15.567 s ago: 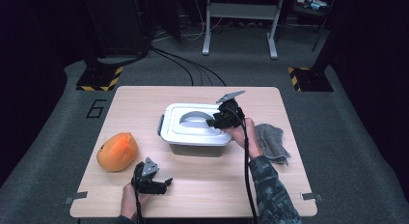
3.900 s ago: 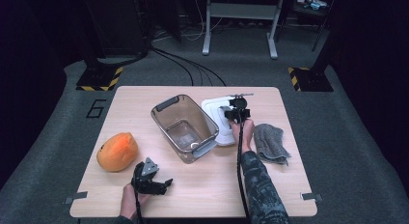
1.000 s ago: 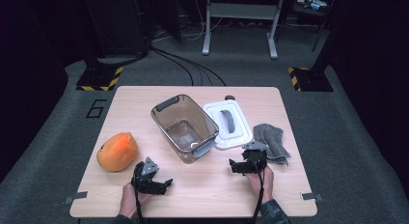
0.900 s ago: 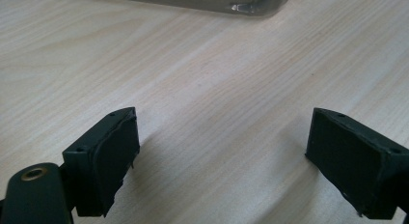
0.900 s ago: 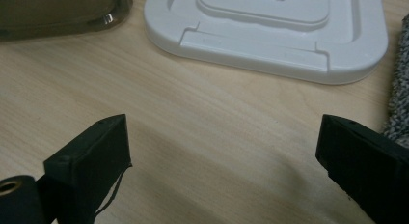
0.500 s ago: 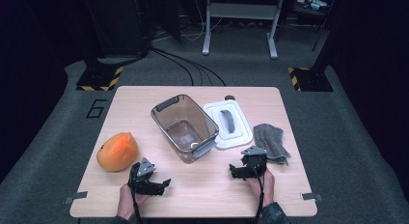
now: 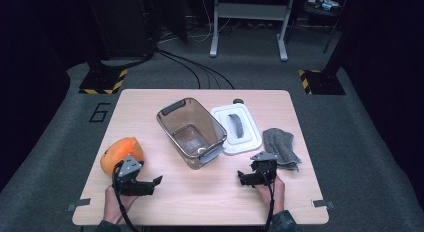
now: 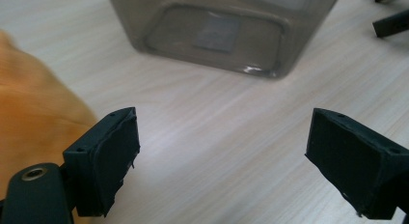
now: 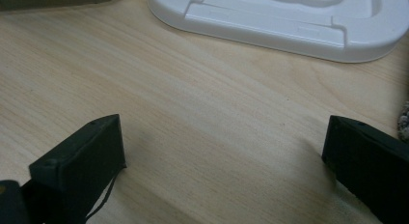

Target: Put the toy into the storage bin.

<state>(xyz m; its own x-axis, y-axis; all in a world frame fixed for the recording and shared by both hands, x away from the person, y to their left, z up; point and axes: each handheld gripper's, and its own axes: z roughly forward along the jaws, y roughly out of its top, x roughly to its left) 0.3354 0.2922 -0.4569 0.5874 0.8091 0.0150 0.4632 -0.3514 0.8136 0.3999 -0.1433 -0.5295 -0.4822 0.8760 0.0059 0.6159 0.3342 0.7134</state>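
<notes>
Jaws of left gripper (image 7: 150,184) and right gripper (image 7: 246,178) both wide, empty — orange fruit (image 7: 119,153), perhaps touching, beside left.

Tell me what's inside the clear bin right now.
The clear bin looks empty: through its open top and tinted walls you see only its base with a pale square label. The white lid lies beside it on the table. Nothing covers the inside.

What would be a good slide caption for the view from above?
Both grippers, left and right, rest open on the table near an orange fruit, open container and its lid.
</notes>
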